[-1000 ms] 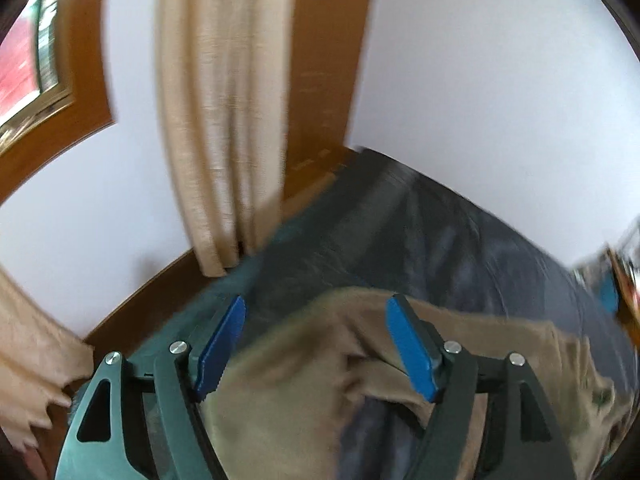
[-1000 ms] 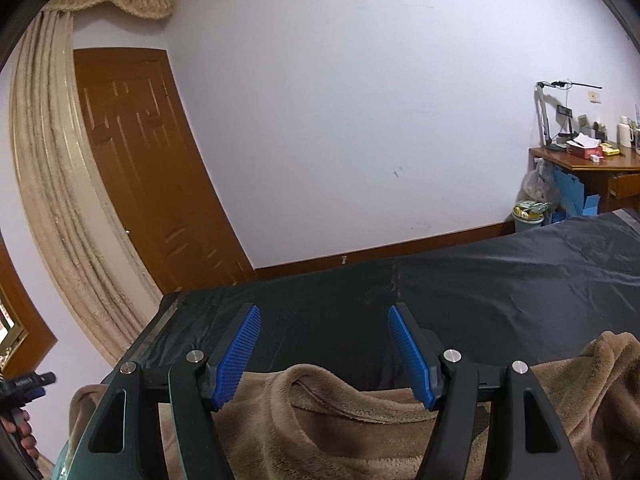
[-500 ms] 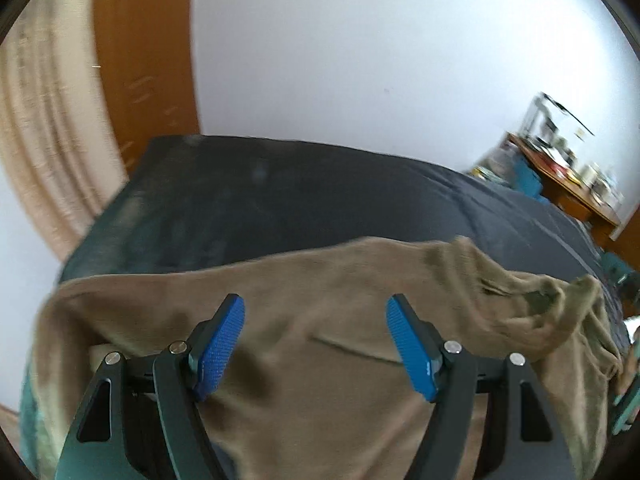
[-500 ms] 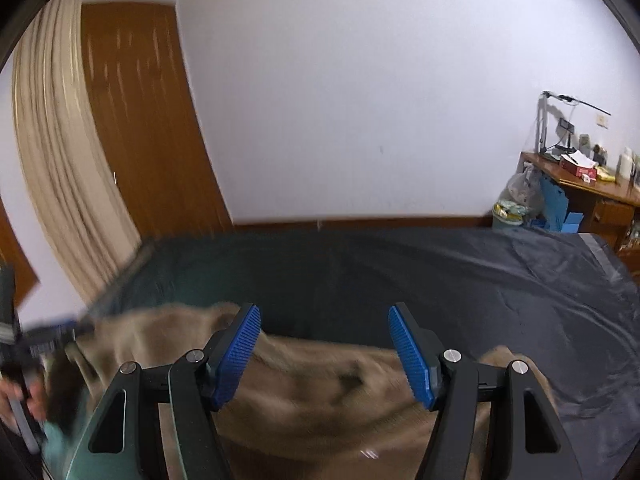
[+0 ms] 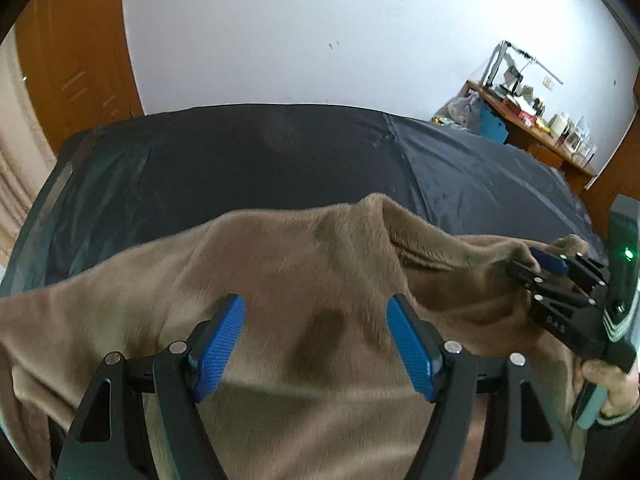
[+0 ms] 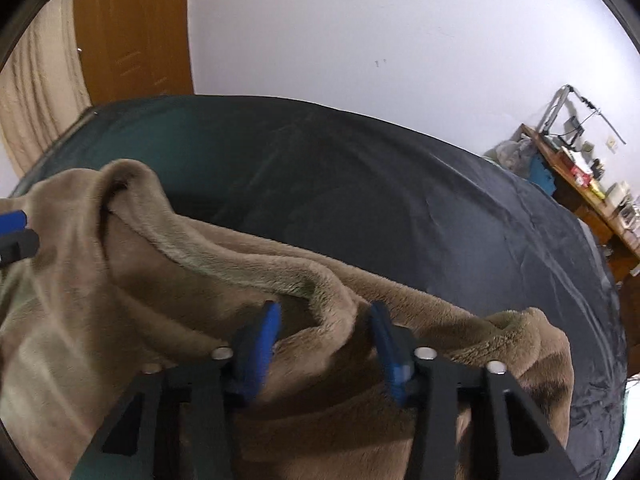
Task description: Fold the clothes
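Observation:
A brown fleece garment (image 5: 304,280) lies bunched on the near part of a dark bedsheet (image 5: 256,152). It also shows in the right wrist view (image 6: 168,280), with its collar fold running across. My left gripper (image 5: 316,344) is open, its blue pads (image 5: 218,348) over the cloth and holding nothing. My right gripper (image 6: 324,344) has its jaws partly closed around a raised fold of the fleece; the fold sits between the pads. In the left wrist view the right gripper (image 5: 540,268) shows at the garment's right edge, its tips in the cloth.
The dark sheet (image 6: 400,184) stretches far ahead to a white wall. A wooden door (image 6: 132,28) and beige curtain (image 6: 36,80) stand at the far left. A cluttered wooden desk (image 5: 532,116) stands at the far right.
Both views swung from the door and curtain toward the bed. The right gripper's jaws narrowed from wide open onto a fleece fold. The left stayed open.

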Motion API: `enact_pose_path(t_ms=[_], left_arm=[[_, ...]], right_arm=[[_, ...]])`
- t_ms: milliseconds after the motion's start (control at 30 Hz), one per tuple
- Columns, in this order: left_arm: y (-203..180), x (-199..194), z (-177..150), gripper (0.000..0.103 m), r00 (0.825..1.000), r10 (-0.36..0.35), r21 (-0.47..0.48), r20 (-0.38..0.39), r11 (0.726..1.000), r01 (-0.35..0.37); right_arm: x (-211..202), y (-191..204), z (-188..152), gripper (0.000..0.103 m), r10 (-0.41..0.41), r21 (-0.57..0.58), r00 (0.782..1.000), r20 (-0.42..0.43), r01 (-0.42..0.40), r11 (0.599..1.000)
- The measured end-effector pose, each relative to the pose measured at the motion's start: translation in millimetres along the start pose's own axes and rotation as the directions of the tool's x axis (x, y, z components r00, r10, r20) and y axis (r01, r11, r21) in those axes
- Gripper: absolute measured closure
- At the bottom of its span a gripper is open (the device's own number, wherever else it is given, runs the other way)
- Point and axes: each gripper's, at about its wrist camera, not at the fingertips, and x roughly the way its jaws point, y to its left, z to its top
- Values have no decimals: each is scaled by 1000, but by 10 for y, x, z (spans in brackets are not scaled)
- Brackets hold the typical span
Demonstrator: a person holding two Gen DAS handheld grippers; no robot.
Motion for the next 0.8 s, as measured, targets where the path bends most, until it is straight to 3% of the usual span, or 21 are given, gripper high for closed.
enact_pose_path(t_ms=[167, 300, 500, 633, 800], left_arm=[[-159, 398, 259, 24, 991, 120, 60, -52, 991, -117], [-187, 684, 380, 24, 972, 212, 86, -96, 975, -204], [-113, 832, 596, 23, 956, 285, 5, -73, 959, -285], [33, 924, 706, 23, 956, 286, -68, -68, 954, -291], [31, 956, 725, 23, 963, 266, -80, -43, 960, -268]], right_arm=[[57, 1, 75, 71, -60, 17, 998, 14, 60, 998], [71, -15, 214, 71, -131, 30, 990, 58, 130, 991], [58, -84, 526, 71, -207, 104, 969, 136, 194, 975], [212, -63, 687, 71, -219, 121, 965, 146, 202, 972], [341, -129, 798, 71, -219, 155, 961, 166, 194, 969]])
